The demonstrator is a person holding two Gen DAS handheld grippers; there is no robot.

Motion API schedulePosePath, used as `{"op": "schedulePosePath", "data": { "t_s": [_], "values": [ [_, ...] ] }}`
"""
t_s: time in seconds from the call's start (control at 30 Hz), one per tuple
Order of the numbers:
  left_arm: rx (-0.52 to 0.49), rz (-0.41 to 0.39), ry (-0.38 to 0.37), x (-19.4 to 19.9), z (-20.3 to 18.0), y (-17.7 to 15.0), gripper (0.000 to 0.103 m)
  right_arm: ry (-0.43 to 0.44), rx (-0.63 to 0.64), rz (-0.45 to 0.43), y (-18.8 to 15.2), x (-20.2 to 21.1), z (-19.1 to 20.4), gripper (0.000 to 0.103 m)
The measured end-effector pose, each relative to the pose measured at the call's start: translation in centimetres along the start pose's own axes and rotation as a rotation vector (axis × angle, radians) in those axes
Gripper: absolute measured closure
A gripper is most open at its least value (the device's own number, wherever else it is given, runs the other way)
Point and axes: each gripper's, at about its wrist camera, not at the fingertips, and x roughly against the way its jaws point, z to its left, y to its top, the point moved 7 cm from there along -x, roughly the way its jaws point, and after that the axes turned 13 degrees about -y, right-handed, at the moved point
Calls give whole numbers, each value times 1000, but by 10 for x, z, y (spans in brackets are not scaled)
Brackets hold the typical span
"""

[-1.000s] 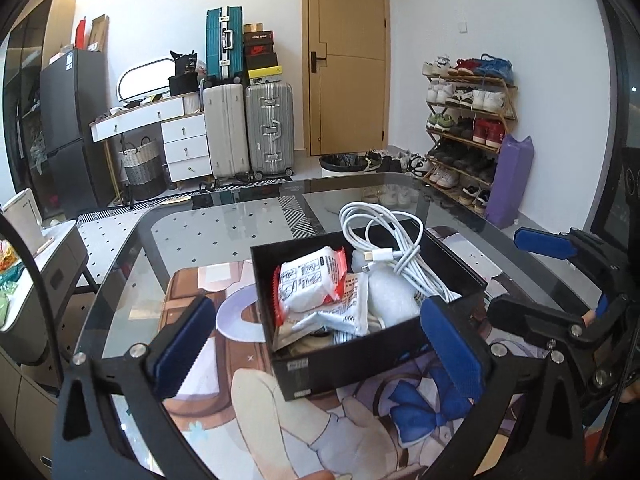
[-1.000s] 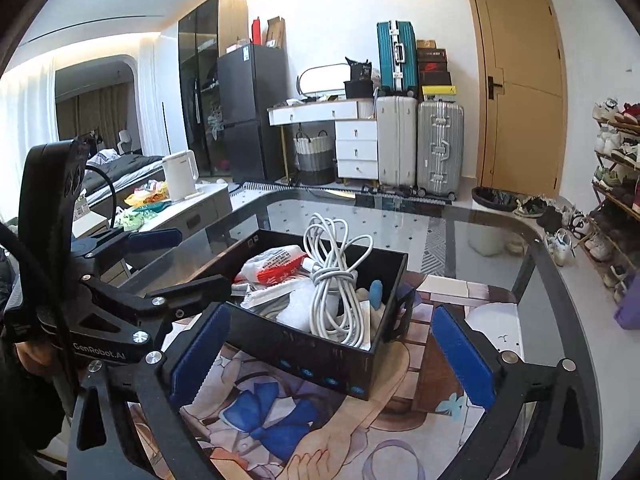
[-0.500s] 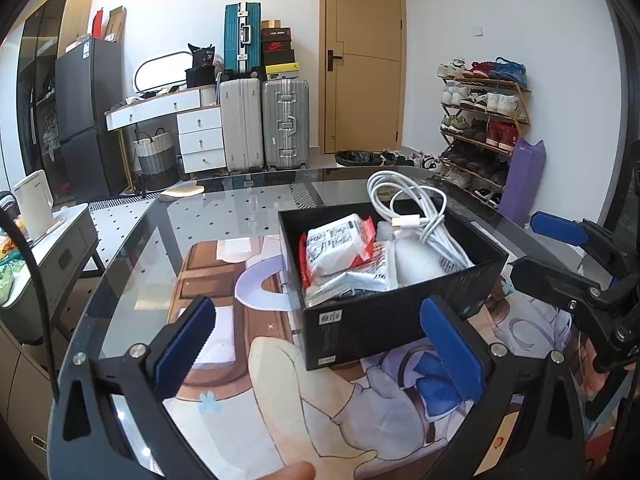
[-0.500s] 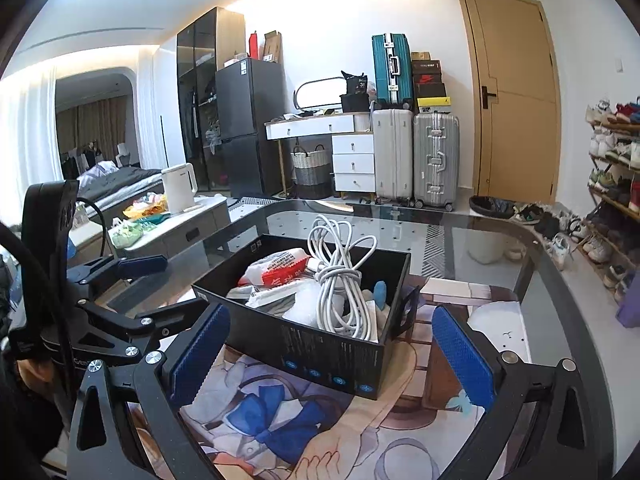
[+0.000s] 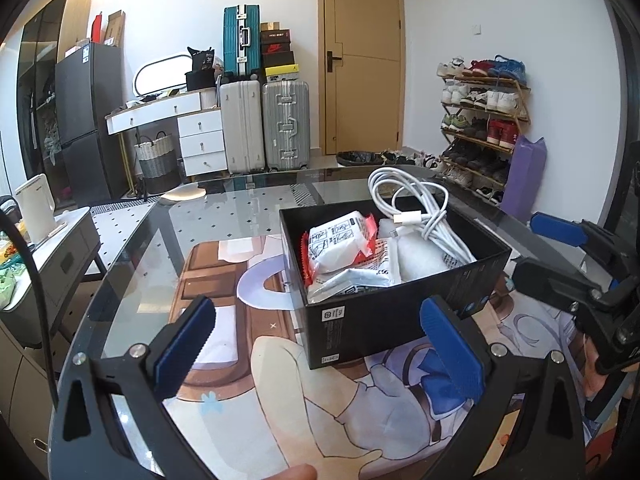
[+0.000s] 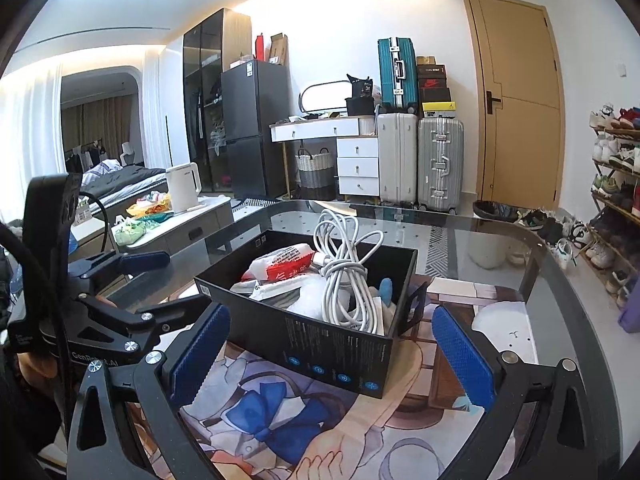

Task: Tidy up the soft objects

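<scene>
In the box (image 5: pixel 384 320) — coiled cable (image 5: pixel 420 216), packets (image 5: pixel 340 240).

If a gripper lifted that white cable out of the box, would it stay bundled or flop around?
The cable is wrapped round its middle, so it would probably lift as one bundle. Its loose loops stick above the box rim and would likely sag and swing. It looks light, and its smooth sheath might slip in a loose grip.
</scene>
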Motion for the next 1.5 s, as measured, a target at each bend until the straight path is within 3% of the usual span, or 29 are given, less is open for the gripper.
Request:
{"op": "schedulePosePath", "data": {
  "t_s": [1.5],
  "values": [
    [-20, -25, -5, 7, -5, 1, 0, -11, 24, -27, 1, 8, 6, 1]
  ]
}}
